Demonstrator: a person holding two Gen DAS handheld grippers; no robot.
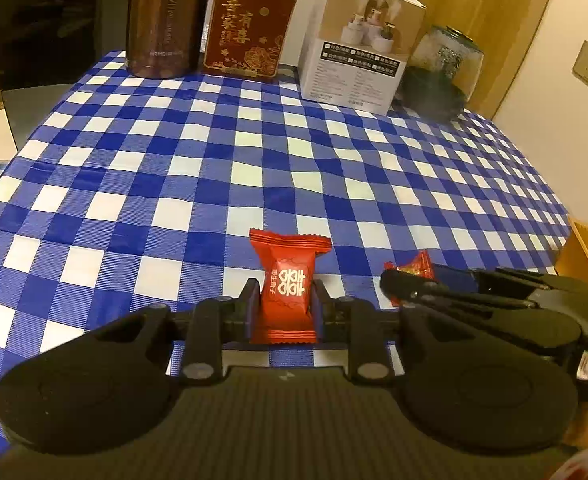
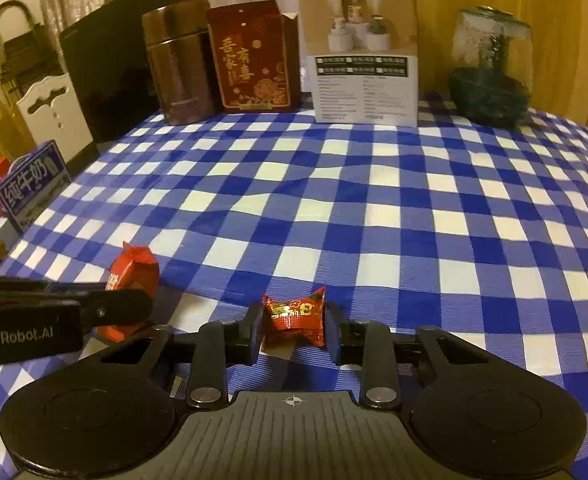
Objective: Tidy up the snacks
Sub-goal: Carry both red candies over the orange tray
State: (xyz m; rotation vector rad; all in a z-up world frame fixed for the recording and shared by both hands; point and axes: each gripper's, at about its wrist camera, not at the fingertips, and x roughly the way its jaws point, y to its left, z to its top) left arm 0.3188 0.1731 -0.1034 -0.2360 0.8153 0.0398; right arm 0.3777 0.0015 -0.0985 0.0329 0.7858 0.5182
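The left tool point(image 1: 287, 304) is pinching a red candy packet point(image 1: 287, 286) with white characters on it, its two pads pressing the packet's sides and holding it upright just above the blue-and-white checked tablecloth point(image 1: 253, 152) that is covering the table. In the right wrist view this same packet is showing at the near left, partly hidden behind the left tool's black finger.

Just beside the packet, to its right, the right tool point(image 2: 294, 326) is gripping a smaller crinkled red sweet point(image 2: 296, 316) with gold and green print. The sweet is sitting between the two pads, touching the left one, and looks pressed by the right one as well. From the left wrist view only a corner of this sweet is peeking out past the right tool's finger.

Farther from the candy packet, the middle of the cloth is lying bare. Along the far edge a row of things is standing: a dark brown metal canister point(image 1: 161, 28) far left of the packet, a dark red pouch point(image 1: 249, 24) with gold characters touching or nearly touching it, a white cardboard box point(image 1: 354, 48) with a product picture, and at the far right a clear glass jar point(image 1: 442, 68) with dark contents. Off the table's left edge, a blue milk carton point(image 2: 33, 182) is leaning near a black appliance point(image 2: 109, 68).
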